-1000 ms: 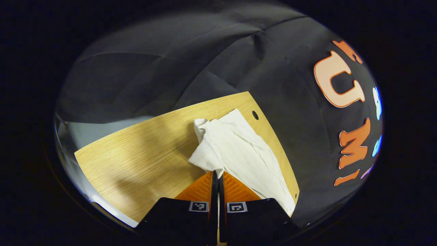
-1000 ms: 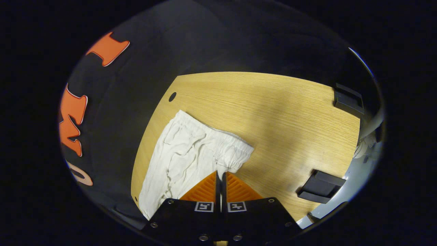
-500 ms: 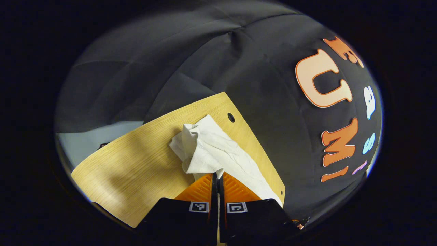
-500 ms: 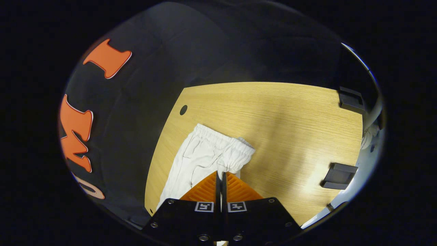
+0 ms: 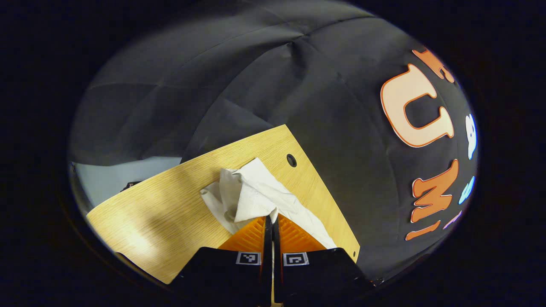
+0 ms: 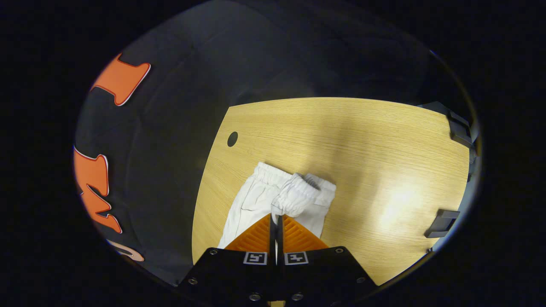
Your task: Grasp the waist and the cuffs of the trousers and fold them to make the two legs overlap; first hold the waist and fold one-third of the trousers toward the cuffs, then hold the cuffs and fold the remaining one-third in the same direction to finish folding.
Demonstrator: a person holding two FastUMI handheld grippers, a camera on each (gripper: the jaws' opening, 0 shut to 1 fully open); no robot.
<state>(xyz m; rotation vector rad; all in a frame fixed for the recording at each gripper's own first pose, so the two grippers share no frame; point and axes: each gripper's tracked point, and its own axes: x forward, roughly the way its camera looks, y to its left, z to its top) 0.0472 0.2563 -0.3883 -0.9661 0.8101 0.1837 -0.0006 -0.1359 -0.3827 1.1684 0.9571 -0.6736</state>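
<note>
- The wooden table (image 6: pixel 362 140) carries the white trousers (image 6: pixel 256 196) near its edge beside the black cloth wall (image 5: pixel 256 85).
- The right gripper (image 6: pixel 276 218) is clenched on the bunched elastic waist (image 6: pixel 296 196).
- The left gripper (image 5: pixel 270 218) is clenched on the cuffs (image 5: pixel 243 200).

A light wood-grain tabletop (image 6: pixel 341 140) fills the lower middle of the right gripper view, and its surface carries a broad soft shadow and a brighter patch of light toward the right. A small round dark hole (image 6: pixel 232 139) sits near its left corner. Two dark clamp-like brackets are fixed on its right edge, one higher (image 6: pixel 458 128) and one lower (image 6: pixel 441 222). In the left gripper view the same tabletop (image 5: pixel 170 213) shows with a round hole (image 5: pixel 291 160) near its far corner. Behind it hangs the creased black cloth wall (image 5: pixel 256 76), and a pale grey surface (image 5: pixel 115 179) lies beyond the tabletop's left edge.
</note>
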